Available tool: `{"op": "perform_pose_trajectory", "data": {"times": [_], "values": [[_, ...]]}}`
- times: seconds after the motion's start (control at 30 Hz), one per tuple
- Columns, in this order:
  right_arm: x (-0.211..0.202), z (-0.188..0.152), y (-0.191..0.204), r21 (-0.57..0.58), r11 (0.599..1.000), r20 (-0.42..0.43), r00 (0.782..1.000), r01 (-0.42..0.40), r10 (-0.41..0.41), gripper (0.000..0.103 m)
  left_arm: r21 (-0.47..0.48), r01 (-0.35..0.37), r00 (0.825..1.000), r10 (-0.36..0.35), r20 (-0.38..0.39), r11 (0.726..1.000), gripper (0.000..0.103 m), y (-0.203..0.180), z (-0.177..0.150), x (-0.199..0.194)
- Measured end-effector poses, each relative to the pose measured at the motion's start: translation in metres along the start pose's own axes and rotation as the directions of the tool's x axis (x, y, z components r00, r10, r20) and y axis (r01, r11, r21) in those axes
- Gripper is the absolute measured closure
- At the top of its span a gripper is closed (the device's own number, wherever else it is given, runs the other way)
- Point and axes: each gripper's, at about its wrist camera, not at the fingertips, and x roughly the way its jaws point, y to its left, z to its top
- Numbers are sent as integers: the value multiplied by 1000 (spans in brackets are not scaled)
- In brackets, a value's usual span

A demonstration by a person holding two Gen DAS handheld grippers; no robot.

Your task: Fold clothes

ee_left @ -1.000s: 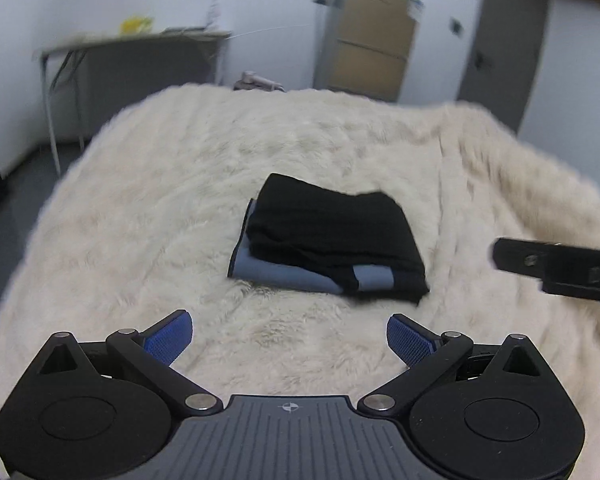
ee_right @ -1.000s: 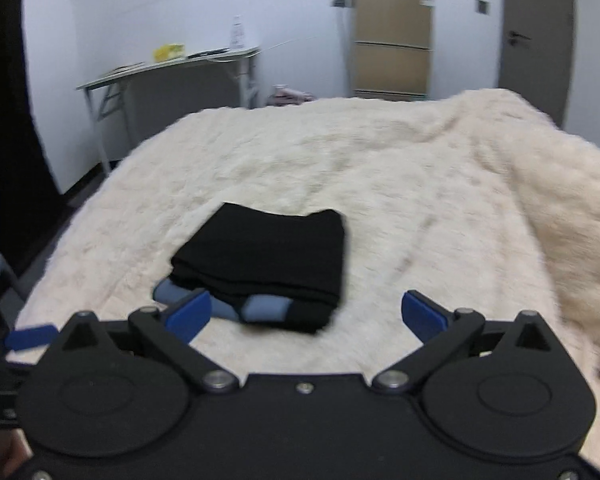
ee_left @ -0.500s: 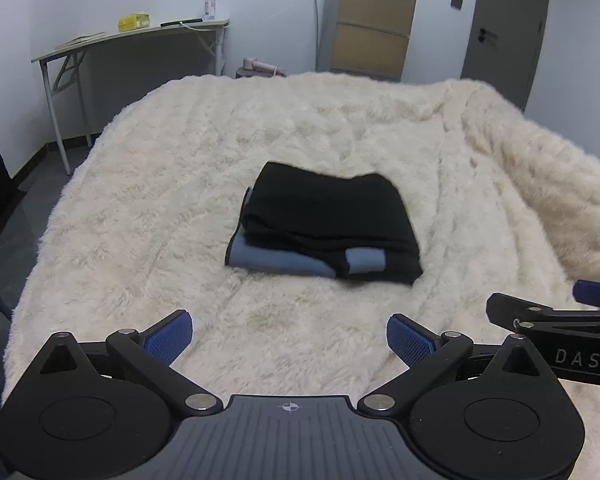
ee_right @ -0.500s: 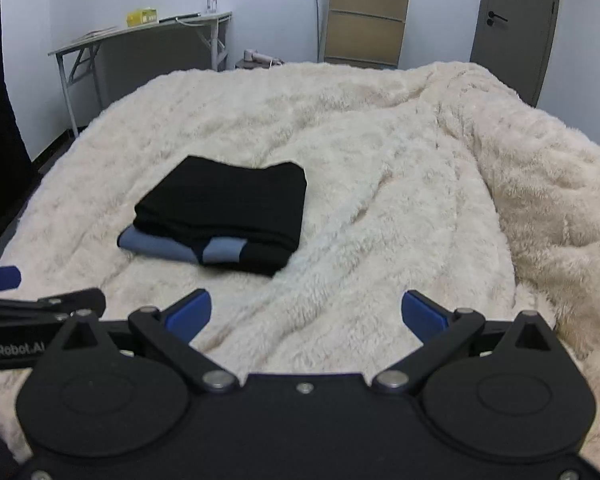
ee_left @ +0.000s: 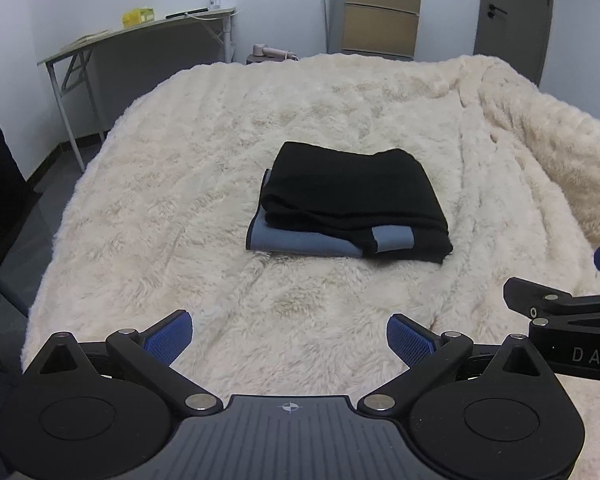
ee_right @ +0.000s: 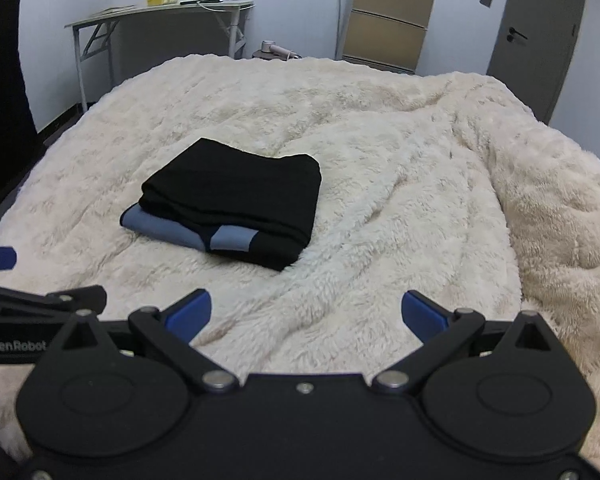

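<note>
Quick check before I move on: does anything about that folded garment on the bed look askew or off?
Nothing stands out. The black and blue folded garment lies flat as a compact stack on the cream fleece blanket, with only a blue layer peeking out along its near edge. Both the left claw and the right claw are open, clear of it.

Light: dim, cool, even
Shadows: soft, faint
Focus: sharp, no blur
Edges: fisheye bend, dark corners at 11 and 1 o'clock
</note>
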Motion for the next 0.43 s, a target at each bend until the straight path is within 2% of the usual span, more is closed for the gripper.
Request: {"op": "perform_pose_trajectory", "data": {"times": [0.3,0.43], "values": [[-2,-2,-9,-1,1000,5,1000,17,-17,0,29,-3,1000,3,15,1000,0,-11,2,-1],[-5,1,-7,-18,1000,11,1000,22,-21,0,7,11,1000,-12,18,1000,0,-7,3,0]]}}
